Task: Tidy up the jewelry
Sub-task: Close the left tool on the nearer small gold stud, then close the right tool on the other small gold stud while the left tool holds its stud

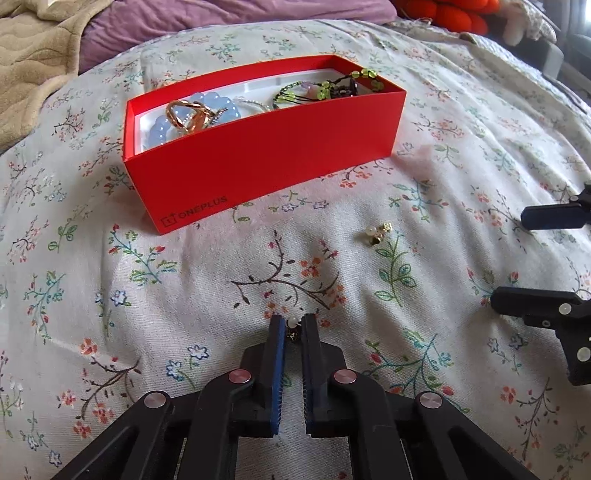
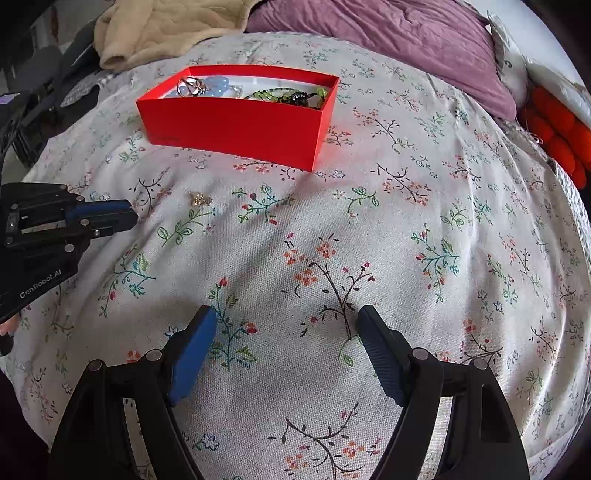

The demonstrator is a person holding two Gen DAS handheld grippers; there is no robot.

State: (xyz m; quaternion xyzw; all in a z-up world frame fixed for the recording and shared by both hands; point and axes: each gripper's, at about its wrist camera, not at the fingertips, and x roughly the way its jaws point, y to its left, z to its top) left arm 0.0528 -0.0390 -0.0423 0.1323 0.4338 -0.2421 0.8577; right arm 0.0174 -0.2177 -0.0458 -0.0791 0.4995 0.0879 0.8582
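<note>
A red open box lies on the floral bedspread, holding a pale blue bead bracelet, a gold ring and a green beaded piece. My left gripper is shut on a small pearl-and-gold earring, pinched at its fingertips just above the fabric. A matching earring lies loose to the right, between the box and my right gripper. In the right wrist view my right gripper stands open over bare fabric, with the loose earring ahead to the left and the box beyond it.
The left gripper reaches in from the left edge, near the loose earring. A purple quilt and a beige blanket lie behind the box. An orange knitted thing sits at the right edge of the bed.
</note>
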